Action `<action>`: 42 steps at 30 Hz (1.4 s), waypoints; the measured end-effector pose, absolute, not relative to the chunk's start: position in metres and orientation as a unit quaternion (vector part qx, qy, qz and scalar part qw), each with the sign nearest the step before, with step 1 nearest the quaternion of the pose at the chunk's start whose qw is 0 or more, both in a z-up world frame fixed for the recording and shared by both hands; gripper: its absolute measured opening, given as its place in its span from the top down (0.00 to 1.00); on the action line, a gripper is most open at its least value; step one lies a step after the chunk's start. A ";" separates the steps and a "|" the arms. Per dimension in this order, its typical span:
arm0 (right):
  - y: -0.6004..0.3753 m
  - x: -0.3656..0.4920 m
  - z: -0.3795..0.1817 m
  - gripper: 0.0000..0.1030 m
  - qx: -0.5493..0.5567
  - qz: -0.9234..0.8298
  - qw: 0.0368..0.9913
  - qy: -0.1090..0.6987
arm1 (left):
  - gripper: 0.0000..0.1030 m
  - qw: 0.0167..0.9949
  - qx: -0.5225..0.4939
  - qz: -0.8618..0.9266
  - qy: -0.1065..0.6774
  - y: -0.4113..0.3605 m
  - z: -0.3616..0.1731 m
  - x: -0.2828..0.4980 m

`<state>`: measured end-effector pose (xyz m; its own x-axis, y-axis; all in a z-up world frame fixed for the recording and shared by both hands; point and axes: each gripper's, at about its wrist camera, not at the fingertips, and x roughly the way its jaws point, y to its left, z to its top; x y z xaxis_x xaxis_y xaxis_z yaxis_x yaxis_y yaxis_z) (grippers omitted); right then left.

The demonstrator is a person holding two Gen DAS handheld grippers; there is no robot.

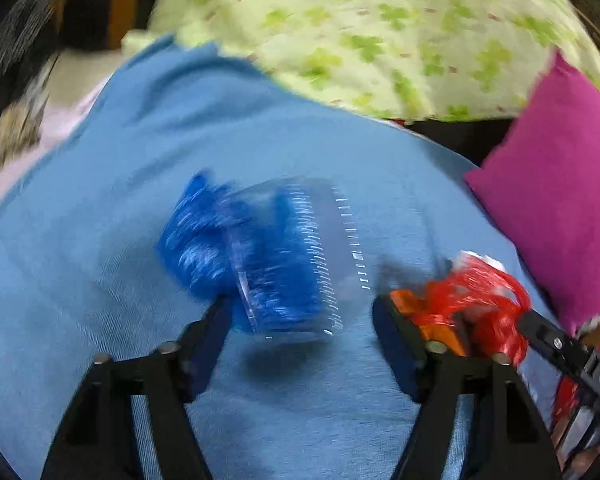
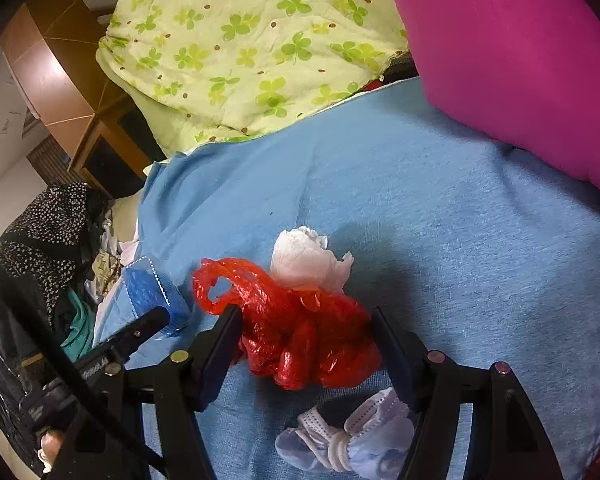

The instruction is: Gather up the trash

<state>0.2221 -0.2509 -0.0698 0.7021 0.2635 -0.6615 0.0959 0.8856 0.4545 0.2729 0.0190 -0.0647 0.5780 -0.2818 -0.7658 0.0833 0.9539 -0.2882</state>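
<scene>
- Left tool [image 1: 300, 320] spread wide over the blue bedsheet [image 1: 100, 240], low in the left wrist view; nothing clamped.
- Blue plastic wrapper [image 1: 256, 260], blurred, with a clear serrated edge, at centre frame just ahead of the left tool; lower left corner against the tip of the frame-left finger [image 1: 212, 328], well short of the frame-right finger.
- Same blue plastic wrapper seen small at left of centre in the right wrist view, beside the tip of the left tool.
- Right tool [image 2: 304, 344] open about halfway, low centre of the right wrist view, fingers [image 2: 220, 344] on either side of a crumpled red plastic bag [image 2: 300, 332]; bag between them and touching the frame-left finger, not visibly squeezed.
- White crumpled tissue [image 2: 308, 260] just above the red plastic bag in frame, touching it, beyond the fingertips.
- Pale blue face mask [image 2: 352, 436], bunched with its ear loops, at bottom centre, partly under the frame-right finger of the right tool.
- Magenta pillow [image 2: 512, 60] at upper right, resting on the bedsheet.
- Green clover-print quilt [image 2: 240, 48] across the top of the frame, beyond the bedsheet edge.
- Dark dotted cloth [image 2: 44, 232] heaped at far left.
</scene>
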 end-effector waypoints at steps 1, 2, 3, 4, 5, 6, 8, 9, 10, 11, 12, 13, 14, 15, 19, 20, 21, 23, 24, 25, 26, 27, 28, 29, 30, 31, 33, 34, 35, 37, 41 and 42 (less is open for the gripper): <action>-0.250 0.222 -0.069 0.31 0.233 0.047 0.893 0.381 | 0.45 0.870 -0.136 -0.102 0.463 0.029 -0.070 0.274; -0.250 0.222 -0.068 0.31 0.230 0.047 0.895 0.378 | 0.46 0.860 -0.163 -0.103 0.472 0.036 -0.075 0.273; -0.251 0.222 -0.068 0.31 0.230 0.049 0.896 0.376 | 0.46 0.853 -0.181 -0.106 0.479 0.043 -0.078 0.272; -0.250 0.222 -0.067 0.31 0.230 0.051 0.897 0.374 | 0.46 0.846 -0.194 -0.109 0.484 0.048 -0.080 0.269; -0.249 0.222 -0.066 0.31 0.232 0.054 0.897 0.373 | 0.46 0.846 -0.190 -0.109 0.485 0.052 -0.079 0.265; -0.248 0.223 -0.066 0.31 0.232 0.056 0.896 0.374 | 0.46 0.850 -0.178 -0.108 0.484 0.053 -0.077 0.260; -0.245 0.224 -0.066 0.31 0.229 0.057 0.896 0.377 | 0.46 0.853 -0.161 -0.113 0.483 0.057 -0.075 0.250; -0.242 0.225 -0.066 0.31 0.224 0.059 0.895 0.381 | 0.46 0.852 -0.158 -0.119 0.484 0.058 -0.074 0.243; -0.239 0.226 -0.067 0.30 0.217 0.060 0.894 0.386 | 0.46 0.851 -0.153 -0.125 0.487 0.061 -0.075 0.237; -0.236 0.228 -0.069 0.30 0.207 0.059 0.893 0.396 | 0.46 0.848 -0.150 -0.130 0.491 0.064 -0.075 0.232; -0.233 0.228 -0.071 0.30 0.200 0.057 0.892 0.401 | 0.46 0.844 -0.149 -0.138 0.496 0.067 -0.075 0.225; -0.231 0.228 -0.072 0.30 0.193 0.055 0.893 0.403 | 0.46 0.840 -0.149 -0.149 0.500 0.070 -0.075 0.220; -0.229 0.228 -0.072 0.30 0.186 0.052 0.896 0.400 | 0.46 0.837 -0.147 -0.158 0.502 0.073 -0.073 0.214; -0.229 0.228 -0.072 0.30 0.183 0.050 0.896 0.401 | 0.46 0.835 -0.145 -0.165 0.504 0.076 -0.072 0.210; -0.226 0.230 -0.074 0.38 0.175 0.045 0.892 0.414 | 0.45 0.826 -0.133 -0.211 0.506 0.083 -0.063 0.192; -0.225 0.229 -0.073 0.39 0.172 0.043 0.893 0.414 | 0.45 0.829 -0.125 -0.210 0.503 0.085 -0.061 0.189; -0.224 0.228 -0.071 0.41 0.172 0.042 0.893 0.414 | 0.45 0.832 -0.120 -0.209 0.500 0.088 -0.059 0.185; -0.223 0.225 -0.066 0.45 0.171 0.043 0.895 0.410 | 0.45 0.834 -0.124 -0.209 0.495 0.096 -0.056 0.183; -0.223 0.222 -0.063 0.46 0.170 0.045 0.896 0.407 | 0.45 0.835 -0.125 -0.209 0.493 0.096 -0.055 0.184; -0.223 0.219 -0.060 0.47 0.170 0.046 0.898 0.403 | 0.45 0.839 -0.122 -0.206 0.488 0.099 -0.052 0.182; -0.223 0.215 -0.056 0.47 0.170 0.047 0.900 0.398 | 0.45 0.842 -0.120 -0.203 0.486 0.093 -0.052 0.188; -0.224 0.210 -0.050 0.47 0.171 0.047 0.904 0.390 | 0.45 0.845 -0.115 -0.201 0.481 0.093 -0.050 0.186; -0.224 0.205 -0.044 0.47 0.172 0.048 0.907 0.382 | 0.45 0.850 -0.110 -0.199 0.475 0.093 -0.046 0.184; -0.223 0.200 -0.039 0.47 0.172 0.049 0.910 0.374 | 0.45 0.853 -0.108 -0.198 0.471 0.094 -0.044 0.182; -0.223 0.192 -0.030 0.47 0.171 0.051 0.916 0.360 | 0.45 0.857 -0.107 -0.196 0.465 0.086 -0.039 0.184; -0.223 0.186 -0.023 0.47 0.172 0.052 0.920 0.349 | 0.45 0.861 -0.105 -0.194 0.458 0.084 -0.035 0.182; -0.222 0.173 -0.011 0.47 0.177 0.056 0.925 0.333 | 0.45 0.870 -0.099 -0.189 0.445 0.080 -0.027 0.178; -0.221 0.167 -0.005 0.47 0.178 0.058 0.927 0.326 | 0.45 0.876 -0.093 -0.184 0.436 0.077 -0.023 0.176; -0.220 0.160 0.002 0.47 0.174 0.059 0.930 0.317 | 0.45 0.881 -0.087 -0.179 0.428 0.075 -0.018 0.173; -0.216 0.147 0.013 0.47 0.161 0.057 0.938 0.301 | 0.45 0.892 -0.073 -0.171 0.413 0.070 -0.009 0.167; -0.214 0.124 0.034 0.47 0.162 0.067 0.947 0.271 | 0.45 0.913 -0.029 -0.143 0.382 0.058 0.006 0.150; -0.214 0.119 0.038 0.47 0.161 0.069 0.948 0.264 | 0.45 0.917 -0.018 -0.138 0.373 0.053 0.010 0.146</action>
<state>0.1194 -0.2139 0.0381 0.8508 0.2161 -0.4789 -0.0460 0.9386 0.3419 0.1456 0.0534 0.0099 0.6840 -0.2667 -0.6790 0.2397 0.9613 -0.1362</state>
